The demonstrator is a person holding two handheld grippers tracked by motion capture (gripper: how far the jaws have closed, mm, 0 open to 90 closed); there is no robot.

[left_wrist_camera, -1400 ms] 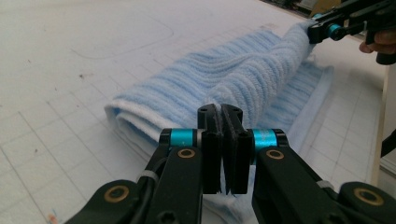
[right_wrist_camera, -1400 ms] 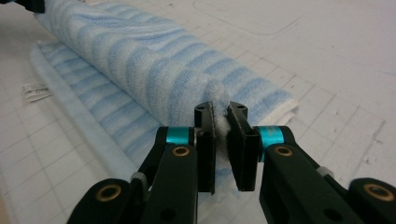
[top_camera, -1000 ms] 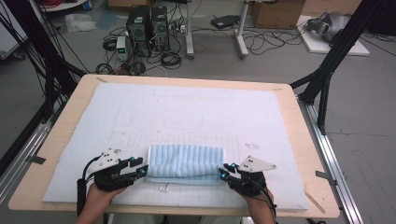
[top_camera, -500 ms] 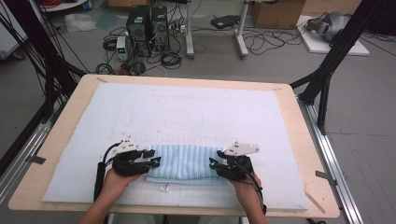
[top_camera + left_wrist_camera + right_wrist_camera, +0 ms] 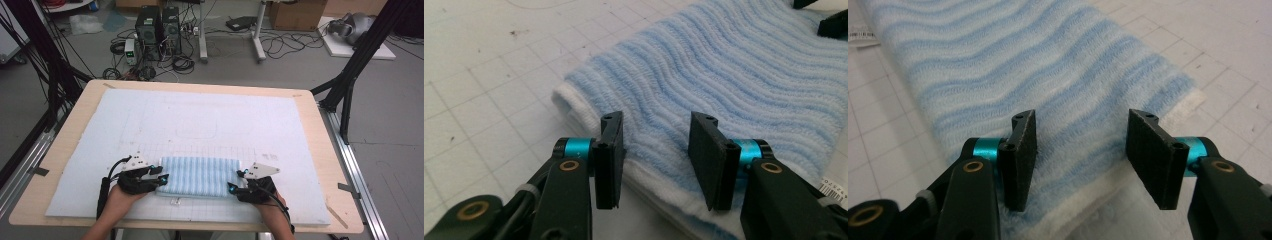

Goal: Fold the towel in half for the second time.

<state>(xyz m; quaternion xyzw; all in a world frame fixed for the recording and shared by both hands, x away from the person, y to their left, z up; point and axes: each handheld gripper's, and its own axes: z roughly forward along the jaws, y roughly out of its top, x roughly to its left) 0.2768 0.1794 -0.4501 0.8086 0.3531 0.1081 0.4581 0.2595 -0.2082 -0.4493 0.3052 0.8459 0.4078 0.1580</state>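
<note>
folded towel (image 5: 199,176) the sole obstacle, mat (image 5: 210,120) beyond it open

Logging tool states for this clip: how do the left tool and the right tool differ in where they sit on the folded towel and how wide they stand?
The left tool sits at the towel's left end; the right tool sits at its right end. The right tool's jaws have just been opening and stand wider; the left tool's gap is narrower, having just been closing slightly. Both stand open over the towel's near edge, pads not pressing it.
</note>
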